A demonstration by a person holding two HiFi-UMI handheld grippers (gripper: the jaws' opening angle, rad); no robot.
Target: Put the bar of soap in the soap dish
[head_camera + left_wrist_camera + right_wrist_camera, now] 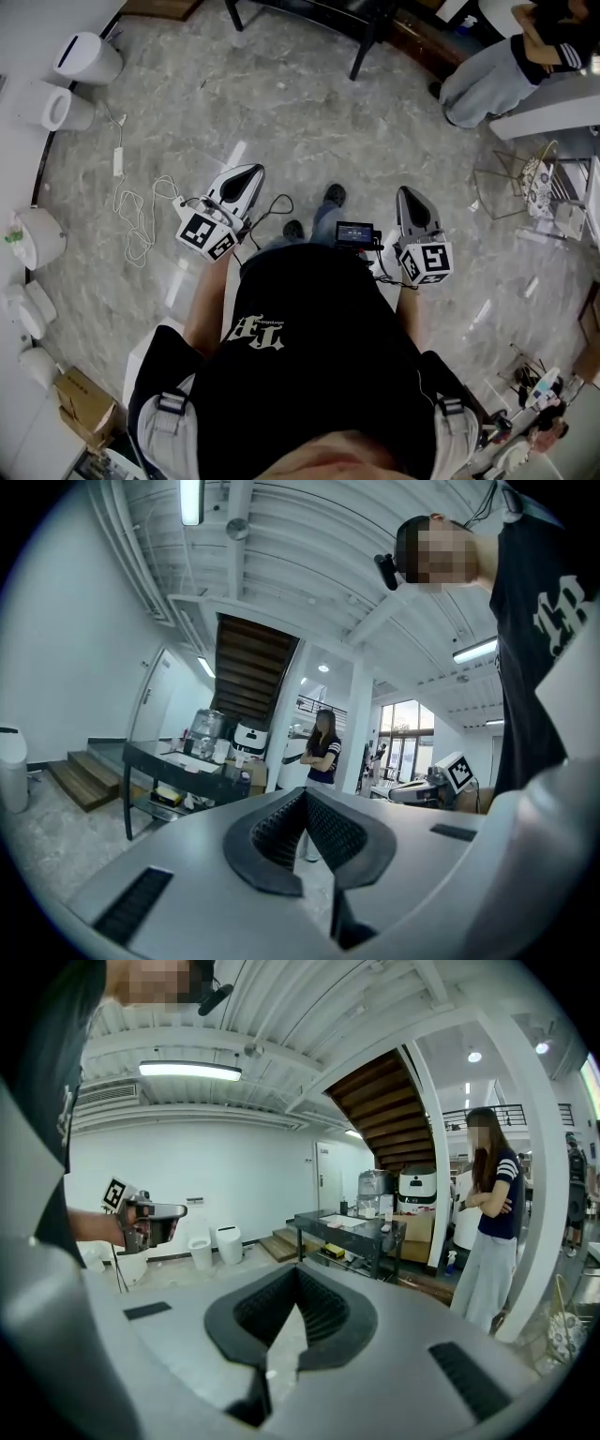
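- Left gripper [305, 794] is held about level above the floor [309, 122]; jaws are closed, nothing gripped.
- Right gripper [297, 1269] is tilted slightly down; jaws are closed, nothing gripped.
- Dark surface [352, 1227] is seen ahead, well apart from both grippers; the items on it are too small to be told.
- Bar of soap and soap dish cannot be made out in any view.
- Person [487, 1232] is seen standing near the surface, arms folded.
- White cable [136, 211] is seen lying on the floor.

Grey marble floor [281, 122], dark table [354, 1229], wooden staircase [248, 672].
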